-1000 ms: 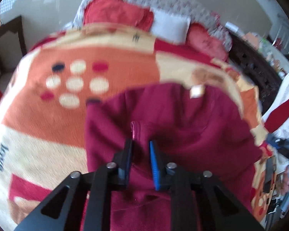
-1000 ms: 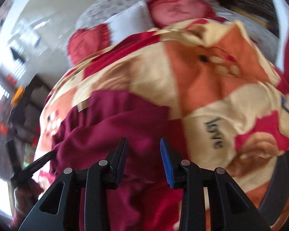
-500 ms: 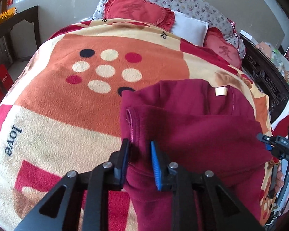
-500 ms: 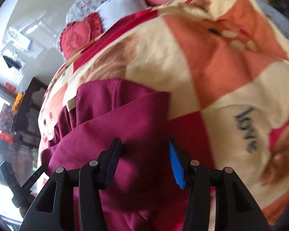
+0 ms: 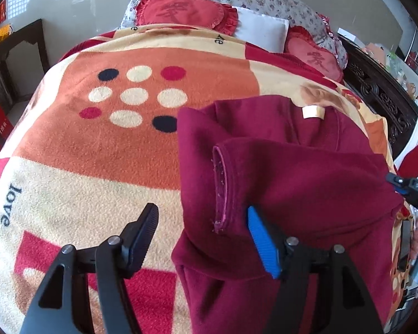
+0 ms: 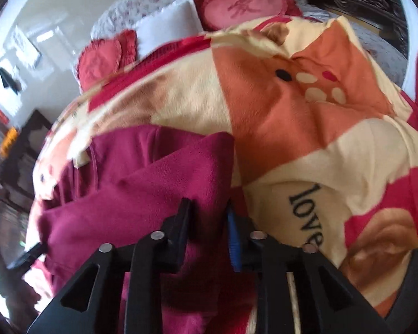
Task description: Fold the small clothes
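Maroon fleece top (image 5: 292, 172), soft and napped, lies folded on a plush blanket (image 5: 97, 150) near the bed's right side edge, as the left wrist view shows it. One sleeve is laid across the body, its hemmed cuff (image 5: 223, 189) showing a paler pink lining; a cream label (image 5: 313, 112) sits at the neck. The blanket is patched in orange, cream and red, with round dots and the word "love". The left gripper (image 5: 202, 235) has its jaws opening, spread to either side of the cuff, pads off the cloth. The right gripper (image 6: 209, 222) has its jaws closing, with the top's folded edge between them; whether they already pinch it I cannot tell. Heart-shaped red ruffled cushions (image 5: 181, 11) and a white pillow (image 5: 262, 30) line the head edge.
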A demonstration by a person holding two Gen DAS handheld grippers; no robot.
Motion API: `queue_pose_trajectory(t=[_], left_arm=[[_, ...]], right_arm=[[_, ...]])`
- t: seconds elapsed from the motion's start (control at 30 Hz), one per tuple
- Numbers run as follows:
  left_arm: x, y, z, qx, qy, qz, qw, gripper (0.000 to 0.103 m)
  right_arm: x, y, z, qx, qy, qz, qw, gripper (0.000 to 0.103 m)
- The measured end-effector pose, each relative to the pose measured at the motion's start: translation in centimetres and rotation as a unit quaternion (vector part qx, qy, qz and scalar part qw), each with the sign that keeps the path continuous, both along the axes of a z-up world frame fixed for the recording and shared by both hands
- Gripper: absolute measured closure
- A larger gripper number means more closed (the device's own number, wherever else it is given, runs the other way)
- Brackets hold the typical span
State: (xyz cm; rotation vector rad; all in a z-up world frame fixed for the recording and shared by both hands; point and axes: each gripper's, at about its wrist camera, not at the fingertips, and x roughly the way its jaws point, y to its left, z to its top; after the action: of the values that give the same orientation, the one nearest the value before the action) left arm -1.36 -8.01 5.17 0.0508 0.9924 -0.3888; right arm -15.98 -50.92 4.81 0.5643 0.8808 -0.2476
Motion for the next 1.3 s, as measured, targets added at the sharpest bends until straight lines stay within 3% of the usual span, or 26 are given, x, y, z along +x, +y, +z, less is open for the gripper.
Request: queue_pose_trajectory(t=[0.07, 0.2, 0.3, 0.4, 0.7, 0.8, 0.97, 1.3], left_arm=[[-0.1, 0.1, 0.2, 0.002, -0.002, 0.001, 1.0000, 0.033], [-0.2, -0.4, 0.1, 0.016, -0.009, 0.002, 0.9998, 0.032], [-0.2, -0.5, -0.3, 0.020, -0.007, 0.005, 0.9998, 0.032], [-0.2, -0.3, -0.2, 0.021, 0.000, 0.008, 0.9997, 0.031], [1.2, -0.3, 1.6, 0.023, -0.035, 0.041, 0.9983, 0.025], [2.0, -0.9, 0.8, 0.037, -0.031, 0.045, 0.9978, 0.025], [2.7, -1.6, -0.6, 0.054, -0.021, 0.040, 0.9975, 0.025], [3.5, -1.2, -1.9, 0.036, -0.001, 0.042, 0.9985, 0.023]], right_arm=[[-0.9, 0.7, 1.1, -0.020, 0.002, 0.005, 1.000, 0.086], [-0.9, 3.6, 2.2, -0.046, 0.008, 0.065, 0.997, 0.085], [-0.6, 5.5, 0.3, -0.102, 0.071, 0.094, 0.988, 0.085], [-1.0, 5.7, -2.0, -0.103, 0.110, 0.103, 0.983, 0.085], [-0.9, 6.2, 3.1, -0.096, 0.031, 0.074, 0.992, 0.084], [1.1, 6.7, 2.5, -0.096, 0.030, 0.081, 0.992, 0.084], [3.5, 6.3, -0.6, -0.097, 0.063, 0.069, 0.991, 0.084], [4.4, 6.0, -1.4, -0.097, 0.059, 0.064, 0.991, 0.080]])
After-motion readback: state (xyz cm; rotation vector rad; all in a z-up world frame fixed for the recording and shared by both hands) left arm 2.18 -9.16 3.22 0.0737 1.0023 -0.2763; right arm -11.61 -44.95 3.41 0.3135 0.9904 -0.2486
